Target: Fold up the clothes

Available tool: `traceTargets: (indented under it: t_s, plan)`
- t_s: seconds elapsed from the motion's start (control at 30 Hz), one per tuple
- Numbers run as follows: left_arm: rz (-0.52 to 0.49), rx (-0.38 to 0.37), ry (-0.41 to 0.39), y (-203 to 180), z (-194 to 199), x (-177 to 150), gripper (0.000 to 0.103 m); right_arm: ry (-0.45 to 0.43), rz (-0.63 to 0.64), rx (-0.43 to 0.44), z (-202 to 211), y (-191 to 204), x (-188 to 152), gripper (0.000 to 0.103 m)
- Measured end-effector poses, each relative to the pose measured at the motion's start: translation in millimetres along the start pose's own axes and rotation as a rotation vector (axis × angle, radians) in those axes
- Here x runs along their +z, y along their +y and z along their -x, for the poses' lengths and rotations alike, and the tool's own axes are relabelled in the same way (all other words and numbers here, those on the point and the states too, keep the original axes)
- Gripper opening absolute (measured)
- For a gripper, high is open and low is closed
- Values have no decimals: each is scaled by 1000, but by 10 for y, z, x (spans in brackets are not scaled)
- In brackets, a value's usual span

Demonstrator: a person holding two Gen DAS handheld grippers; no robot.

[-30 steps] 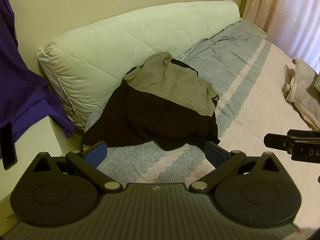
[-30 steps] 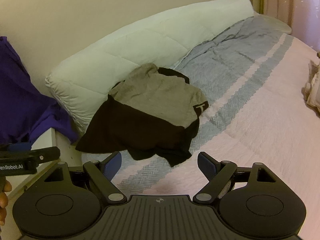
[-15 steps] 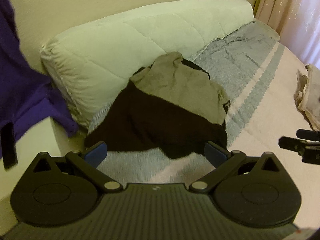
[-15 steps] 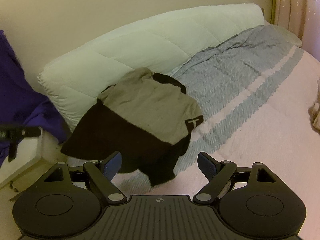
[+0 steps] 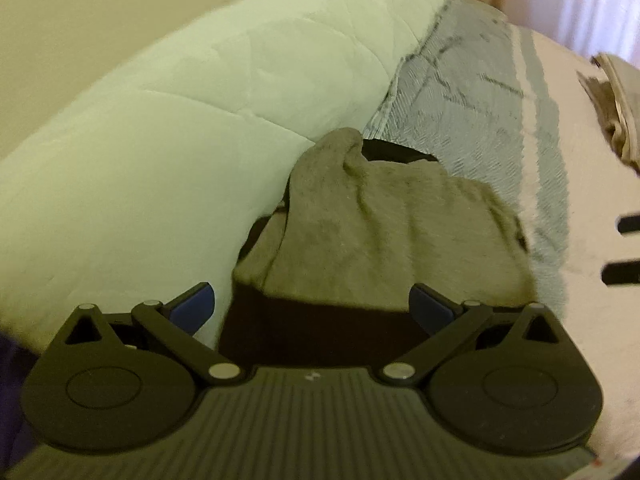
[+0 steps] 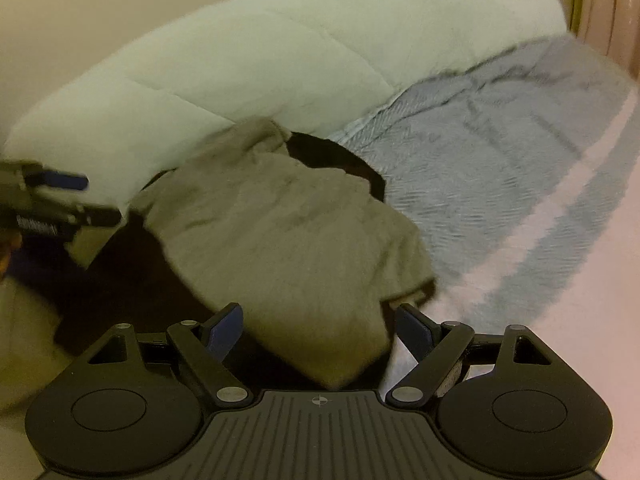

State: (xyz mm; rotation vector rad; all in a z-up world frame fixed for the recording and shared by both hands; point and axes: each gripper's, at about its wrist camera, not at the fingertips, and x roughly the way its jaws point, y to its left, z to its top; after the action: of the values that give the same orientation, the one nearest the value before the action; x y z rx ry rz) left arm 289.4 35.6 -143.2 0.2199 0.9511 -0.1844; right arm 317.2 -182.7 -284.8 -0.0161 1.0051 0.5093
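Observation:
A crumpled grey-olive garment [image 5: 384,232] lies on top of a black garment [image 5: 312,336] on the bed, against the rolled duvet. My left gripper [image 5: 312,308] hovers low over the near edge of this pile. Its jaws are wide and closing slightly, the cloth lies below the gap, and neither pad presses on it. My right gripper [image 6: 320,330] stands open over the grey garment [image 6: 280,248], near its front right corner. The black garment [image 6: 132,280] shows underneath on the left. Each gripper shows in the other's view: right gripper [image 5: 626,248], left gripper [image 6: 86,198].
A white quilted duvet [image 5: 160,140] runs along the wall behind the pile. The bedspread [image 6: 500,168] is blue-grey herringbone with pink bands. A folded beige cloth [image 5: 616,112] lies far right on the bed. Purple fabric [image 5: 12,380] shows at the lower left edge.
Both grippers have come forward and down toward the pile, which now fills much more of each view. The garments themselves have not moved.

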Motion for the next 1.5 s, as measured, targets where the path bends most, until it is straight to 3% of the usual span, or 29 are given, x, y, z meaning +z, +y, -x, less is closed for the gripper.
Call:
traceTargets:
  t_s: [0.2, 0.43, 0.47, 0.5, 0.53, 0.6, 0.73, 0.83, 1.03, 1.17, 1.3, 1.4, 1.5]
  plan:
    - [-95, -21, 10, 137, -820, -11, 88, -25, 14, 6, -814, -93, 287, 81]
    - [-208, -36, 11, 139, -1205, -45, 74, 6, -97, 71, -1495, -177, 449, 79]
    - [-210, -47, 21, 145, -1247, -38, 64, 10, -118, 69, -1513, -177, 465, 73]
    - [-211, -43, 33, 151, -1283, -30, 49, 13, -123, 70, -1507, -166, 482, 41]
    - [-219, -34, 37, 142, -1296, -27, 42, 20, -113, 68, -1475, -142, 501, 22]
    - [-238, -19, 42, 148, -1284, -13, 18, 22, -87, 46, -1375, -89, 535, 6]
    - [-252, -44, 19, 134, -1089, 9, 14, -52, -63, 4, -831, -28, 549, 4]
    - [-265, -87, -29, 30, -715, 30, 13, -110, -101, -22, -262, -35, 415, 4]
    - [-271, -262, -104, -526, 209, -36, 9, -188, -215, -112, 911, -324, -144, 4]
    - [-312, -395, -139, -1169, 822, -139, 0, -232, -299, -159, 1684, -658, -531, 4]
    - [-427, -545, -205, -2138, 1472, -277, 0, -279, -342, -234, 2417, -1014, -1057, 4]
    - [-490, -648, -217, -2932, 1792, -470, 0, -284, -417, -308, 2845, -1435, -1609, 4]
    - [-530, -681, -202, -3501, 1890, -716, 0, -261, -540, -378, 3142, -1929, -2252, 5]
